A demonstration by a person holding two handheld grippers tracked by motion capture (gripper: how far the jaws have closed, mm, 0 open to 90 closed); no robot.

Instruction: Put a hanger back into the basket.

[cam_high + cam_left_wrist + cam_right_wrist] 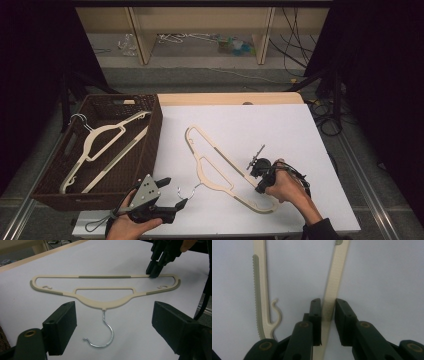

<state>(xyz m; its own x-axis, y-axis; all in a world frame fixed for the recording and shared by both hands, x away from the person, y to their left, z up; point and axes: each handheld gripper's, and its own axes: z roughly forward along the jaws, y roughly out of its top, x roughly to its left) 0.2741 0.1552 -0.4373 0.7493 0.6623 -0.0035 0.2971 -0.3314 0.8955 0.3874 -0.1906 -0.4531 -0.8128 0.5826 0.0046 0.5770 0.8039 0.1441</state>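
A cream plastic hanger (218, 150) with a metal hook (187, 191) lies flat on the white table (280, 135), slanting from the upper left to the lower right. My right gripper (260, 189) is shut on its straight bar near the right end; in the right gripper view the bar (334, 277) runs up between the two jaws (328, 304). My left gripper (175, 192) hovers open at the front edge, just left of the hook. In the left gripper view the hook (108, 335) and hanger (103, 303) lie between its wide jaws (115, 315), untouched, with the right gripper (153, 271) beyond.
A brown wicker basket (156, 131) stands on the table's left side and holds two more cream hangers (100, 135). Behind the table is a wooden shelf unit (142, 35). Cables (325, 117) trail on the floor to the right.
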